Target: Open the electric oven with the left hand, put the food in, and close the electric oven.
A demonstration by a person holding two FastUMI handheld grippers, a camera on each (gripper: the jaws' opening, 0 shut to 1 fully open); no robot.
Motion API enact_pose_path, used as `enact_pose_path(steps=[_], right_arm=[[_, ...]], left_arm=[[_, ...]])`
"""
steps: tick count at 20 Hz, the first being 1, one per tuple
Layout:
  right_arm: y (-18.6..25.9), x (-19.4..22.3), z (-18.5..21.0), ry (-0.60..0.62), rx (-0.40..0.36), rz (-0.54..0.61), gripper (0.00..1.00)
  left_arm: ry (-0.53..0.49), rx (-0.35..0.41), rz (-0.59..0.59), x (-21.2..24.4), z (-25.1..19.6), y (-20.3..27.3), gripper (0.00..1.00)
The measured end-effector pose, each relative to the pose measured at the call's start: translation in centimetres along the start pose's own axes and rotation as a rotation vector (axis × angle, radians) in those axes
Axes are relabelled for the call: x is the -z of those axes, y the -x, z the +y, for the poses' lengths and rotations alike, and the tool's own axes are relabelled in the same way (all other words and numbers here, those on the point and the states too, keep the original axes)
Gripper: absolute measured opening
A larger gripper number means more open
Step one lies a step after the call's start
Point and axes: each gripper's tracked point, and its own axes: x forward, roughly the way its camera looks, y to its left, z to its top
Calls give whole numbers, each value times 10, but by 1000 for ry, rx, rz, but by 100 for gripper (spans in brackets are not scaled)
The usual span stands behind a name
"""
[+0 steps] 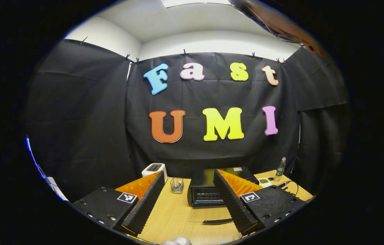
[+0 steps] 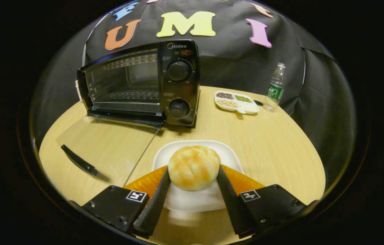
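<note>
The black electric oven [image 2: 140, 81] stands at the back left of the wooden table with its glass door [image 2: 110, 146] folded down flat and the black handle [image 2: 81, 164] nearest me. A golden bun [image 2: 194, 166] sits over a white plate [image 2: 224, 149] in front of the oven. My right gripper [image 2: 193, 172] is shut on the bun, one finger pressing each side. In the left gripper view the oven [image 1: 209, 190] is farther off, its door handle [image 1: 217, 221] low on the table. My left gripper [image 1: 187, 174] is open, held back from the oven with nothing between its fingers.
A white toaster [image 1: 154, 168] and a small wire basket [image 1: 177, 185] stand left of the oven. To the oven's right are a divided white dish of beans [image 2: 236, 102] and a plastic bottle [image 2: 275, 86]. The table's edge [image 2: 314, 163] curves close on the right.
</note>
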Motion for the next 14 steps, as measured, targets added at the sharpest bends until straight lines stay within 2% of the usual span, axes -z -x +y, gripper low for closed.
enact_pose_path(steps=[3,6,10,14], right_arm=[[18,-22,5,-17,-24,-42,83],[40,-55,20,-85,-74,-96,82],[52,-89,52,-205,-158,-145,81],[41,-97,109,-374,-288,-123,81]], left_arm=[[0,7,3,2,1,-1,95],[5,6,1,3,7,2,95],[18,-8,6,7,16,2,95],[3,-24,38,19,26,4,95]])
